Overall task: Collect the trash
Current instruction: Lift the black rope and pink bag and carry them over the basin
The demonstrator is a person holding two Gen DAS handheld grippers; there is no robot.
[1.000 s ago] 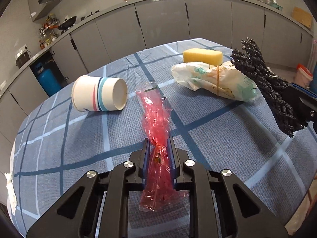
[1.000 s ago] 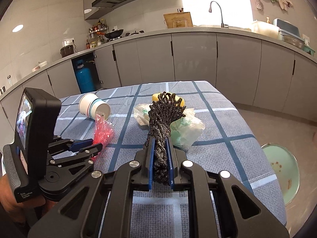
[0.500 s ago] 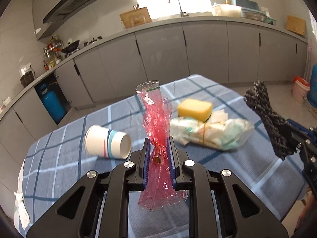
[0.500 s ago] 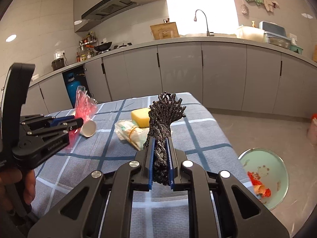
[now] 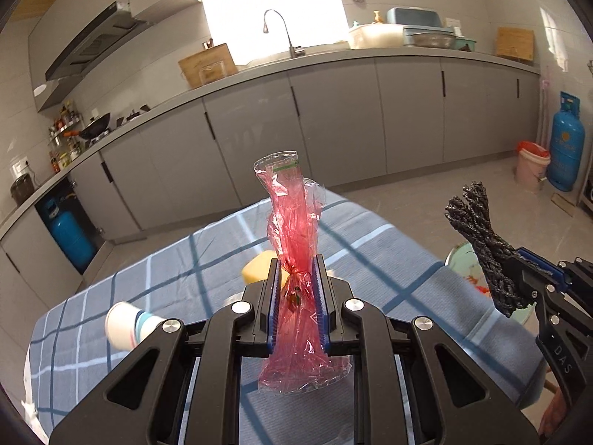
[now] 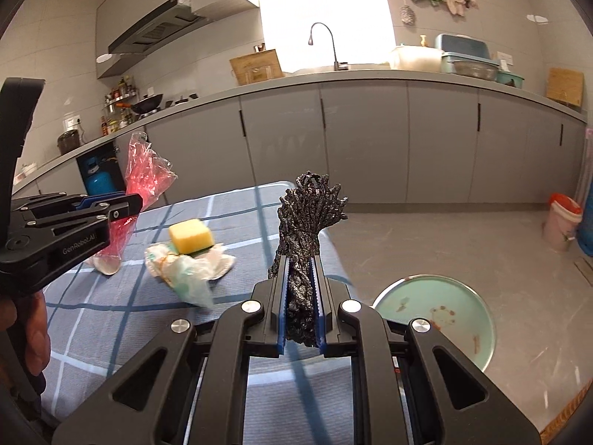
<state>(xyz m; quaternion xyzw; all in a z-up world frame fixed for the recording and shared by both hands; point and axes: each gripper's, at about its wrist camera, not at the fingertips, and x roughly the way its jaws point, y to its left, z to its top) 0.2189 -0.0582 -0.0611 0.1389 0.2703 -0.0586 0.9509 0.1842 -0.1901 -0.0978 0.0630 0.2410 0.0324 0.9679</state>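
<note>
Blue checked table (image 6: 111, 319) under both grippers. Pale green bin (image 6: 437, 319) on floor past table's right edge. Left gripper (image 5: 296, 307) clamps red plastic wrapper (image 5: 294, 244), held upright above table. Right gripper (image 6: 301, 296) clamps black crinkled bundle (image 6: 307, 222), near table edge beside bin. White plastic bag (image 6: 185, 270), yellow sponge (image 6: 191, 237), paper cup (image 5: 129, 328) lie on cloth.
</note>
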